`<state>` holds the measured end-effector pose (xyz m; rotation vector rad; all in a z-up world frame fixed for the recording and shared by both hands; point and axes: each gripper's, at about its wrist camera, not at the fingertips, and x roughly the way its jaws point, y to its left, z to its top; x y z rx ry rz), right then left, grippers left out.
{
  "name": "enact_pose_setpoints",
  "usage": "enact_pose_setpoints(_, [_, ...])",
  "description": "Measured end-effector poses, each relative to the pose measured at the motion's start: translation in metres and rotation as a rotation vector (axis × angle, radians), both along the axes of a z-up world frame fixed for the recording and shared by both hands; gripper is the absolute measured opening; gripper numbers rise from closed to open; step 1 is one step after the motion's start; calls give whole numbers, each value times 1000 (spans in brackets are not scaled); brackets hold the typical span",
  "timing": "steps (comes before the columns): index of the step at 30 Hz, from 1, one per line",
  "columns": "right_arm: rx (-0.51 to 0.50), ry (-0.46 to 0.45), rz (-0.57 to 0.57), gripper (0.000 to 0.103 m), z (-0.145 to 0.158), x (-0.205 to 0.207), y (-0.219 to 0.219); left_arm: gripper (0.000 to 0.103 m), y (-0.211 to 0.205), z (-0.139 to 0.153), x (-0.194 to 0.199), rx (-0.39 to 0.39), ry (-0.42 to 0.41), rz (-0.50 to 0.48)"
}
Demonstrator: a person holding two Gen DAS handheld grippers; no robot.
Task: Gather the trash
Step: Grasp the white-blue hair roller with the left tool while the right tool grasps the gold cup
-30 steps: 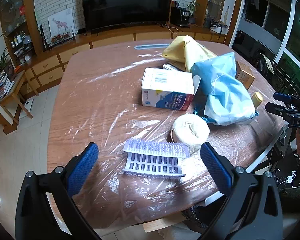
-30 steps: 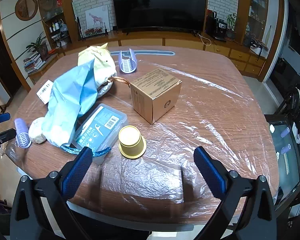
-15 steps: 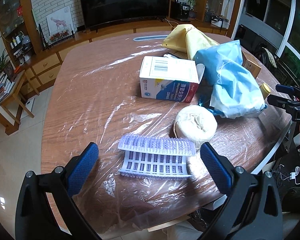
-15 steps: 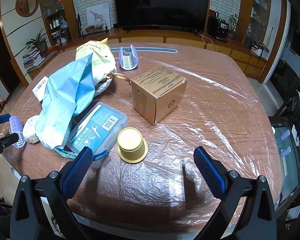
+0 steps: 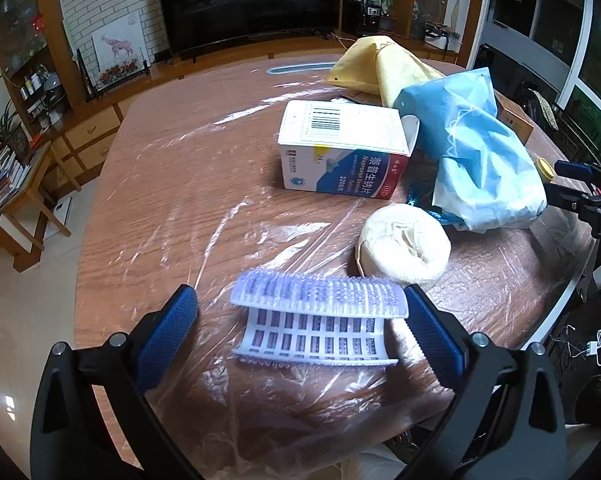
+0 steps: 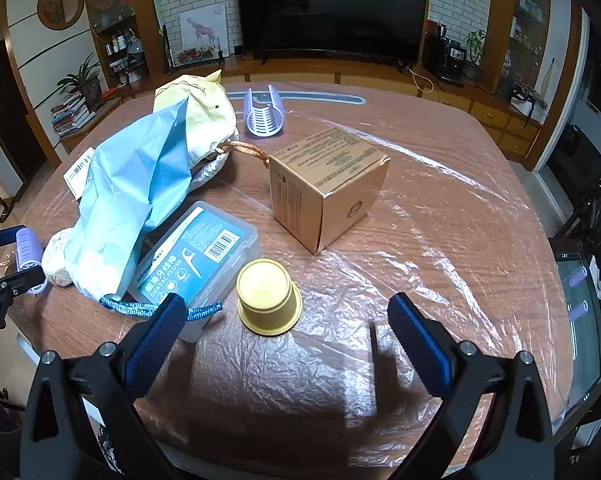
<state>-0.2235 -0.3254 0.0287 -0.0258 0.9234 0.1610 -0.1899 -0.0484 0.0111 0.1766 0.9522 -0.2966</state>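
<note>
A lilac hair roller (image 5: 316,322) lies on its side on the plastic-covered table, right between the blue pads of my open left gripper (image 5: 300,326); its right end nearly touches the right pad. In the right wrist view the same roller (image 6: 28,254) shows at the far left. My right gripper (image 6: 284,336) is open just short of an upturned yellow cup (image 6: 267,296). A clear dental floss box (image 6: 196,264) sits beside the cup, touching the left pad. A blue bag (image 6: 132,200), a cardboard box (image 6: 324,188) and a cream roll (image 5: 404,246) lie further in.
A white and blue medicine box (image 5: 342,152) and a yellow bag (image 5: 384,70) sit mid-table. A second lilac roller (image 6: 263,114) stands at the far side. The table edge (image 5: 556,320) runs close on my left gripper's right. A TV and cabinets line the wall.
Both grippers have moved forward. The lilac roller now sits between the left pads, and the yellow cup is closer to the right gripper.
</note>
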Motion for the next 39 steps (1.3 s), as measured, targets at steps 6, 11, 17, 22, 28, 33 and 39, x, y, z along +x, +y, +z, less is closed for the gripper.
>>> enact_pose_setpoints(6, [31,2,15,87,0,3,-2,101,-2,-2,2,-11,0,-3])
enact_pose_setpoints(11, [82,10,24,77,0,6,-6,101,1,-4,1,-30,8,-5])
enact_pose_setpoints(17, [91,19,19,65,-4,9,-7,95,5,-6,0,-39,22,-8])
enact_pose_setpoints(22, [103,30,16,54,-8,11,-8,92,7,-8,-1,-43,30,-5])
enact_pose_setpoints(28, [123,46,1,50,-12,12,-11,91,8,-8,-2,-58,35,3])
enact_pose_setpoints(33, [132,45,-2,47,-12,11,-12,91,8,-8,0,-59,29,6])
enact_pose_setpoints(39, [137,48,-5,46,-11,13,-14,91,9,-6,7,-78,29,22])
